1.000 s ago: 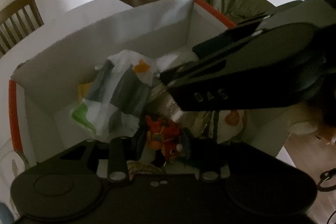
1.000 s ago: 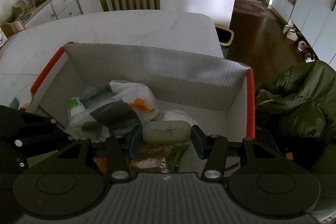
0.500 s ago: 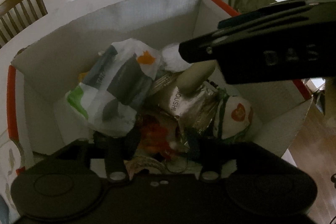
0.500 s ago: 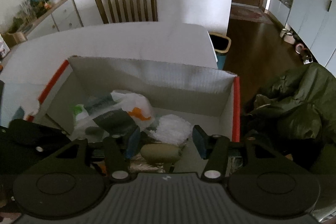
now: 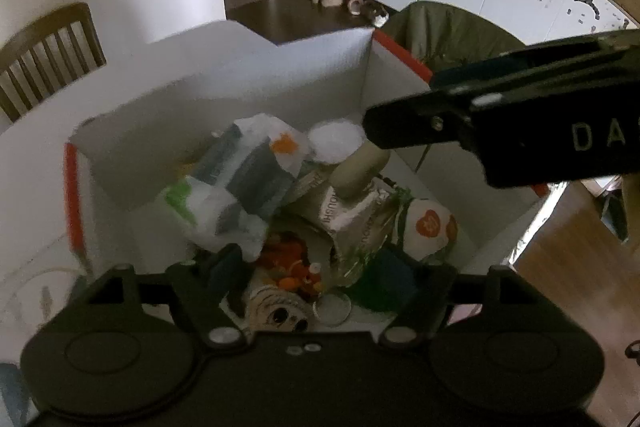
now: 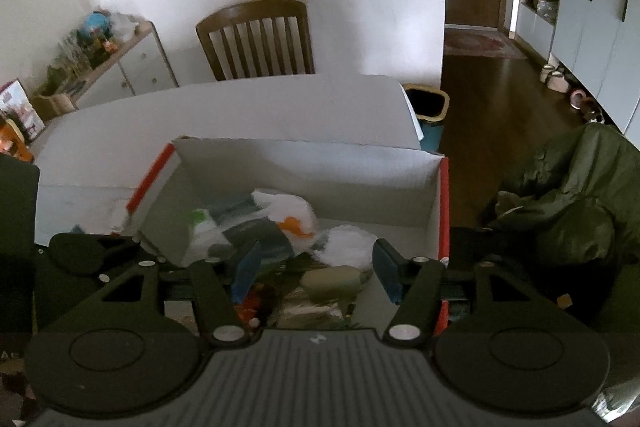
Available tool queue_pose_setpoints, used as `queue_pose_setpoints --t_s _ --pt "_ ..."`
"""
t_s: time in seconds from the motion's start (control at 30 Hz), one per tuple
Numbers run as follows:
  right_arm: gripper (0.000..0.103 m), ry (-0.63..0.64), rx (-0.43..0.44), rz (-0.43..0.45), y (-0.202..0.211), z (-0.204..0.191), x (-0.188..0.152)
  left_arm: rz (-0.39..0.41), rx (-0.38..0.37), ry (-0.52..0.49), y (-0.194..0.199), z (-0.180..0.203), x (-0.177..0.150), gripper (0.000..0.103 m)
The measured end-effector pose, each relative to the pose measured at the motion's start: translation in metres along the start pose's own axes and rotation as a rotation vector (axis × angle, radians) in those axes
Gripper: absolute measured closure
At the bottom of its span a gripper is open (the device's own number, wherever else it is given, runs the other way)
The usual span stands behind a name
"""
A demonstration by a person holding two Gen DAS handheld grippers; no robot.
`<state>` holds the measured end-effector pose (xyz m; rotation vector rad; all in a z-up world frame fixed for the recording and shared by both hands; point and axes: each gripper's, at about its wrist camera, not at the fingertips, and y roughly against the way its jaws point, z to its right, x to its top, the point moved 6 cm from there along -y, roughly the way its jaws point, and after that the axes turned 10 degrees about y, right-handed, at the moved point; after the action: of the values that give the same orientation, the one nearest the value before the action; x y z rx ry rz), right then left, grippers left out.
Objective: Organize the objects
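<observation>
Both grippers gape empty over the box (image 6: 304, 163): right gripper (image 6: 316, 273) above the dropped beige case (image 6: 330, 279), left gripper (image 5: 312, 267) over toys; drop-off step looks done, next fetch another item.

left wrist: above box (image 5: 224, 95), close | right wrist: higher, facing chair (image 6: 256, 39) | shared: box interior

Ahead of the right gripper (image 6: 316, 273), whose jaws stand apart, the open-topped white cardboard box with red edges (image 6: 340, 163) is crowded with a white printed plastic bag (image 6: 264, 223), a white fluffy ball (image 6: 346, 245) and a grey-green oblong case (image 6: 330, 281) just below, its tall walls closing every side.
</observation>
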<state>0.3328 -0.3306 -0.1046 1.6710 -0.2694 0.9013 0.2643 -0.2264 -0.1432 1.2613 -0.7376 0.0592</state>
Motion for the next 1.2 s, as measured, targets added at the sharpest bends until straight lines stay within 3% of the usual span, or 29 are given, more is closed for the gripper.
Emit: queue_pose_setpoints --t_s 0.7,1.2 --pt "0.029 -0.059 -0.047 0.180 0.079 -0.049 -0.018 0.173 0.002 -0.004 0.083 -0.035 -0.021 0.017" --pt "0.020 -0.069 -0.106 0.268 0.116 -0.087 -0.035 0.280 -0.032 0.031 0.134 -0.048 -0.030 0.001"
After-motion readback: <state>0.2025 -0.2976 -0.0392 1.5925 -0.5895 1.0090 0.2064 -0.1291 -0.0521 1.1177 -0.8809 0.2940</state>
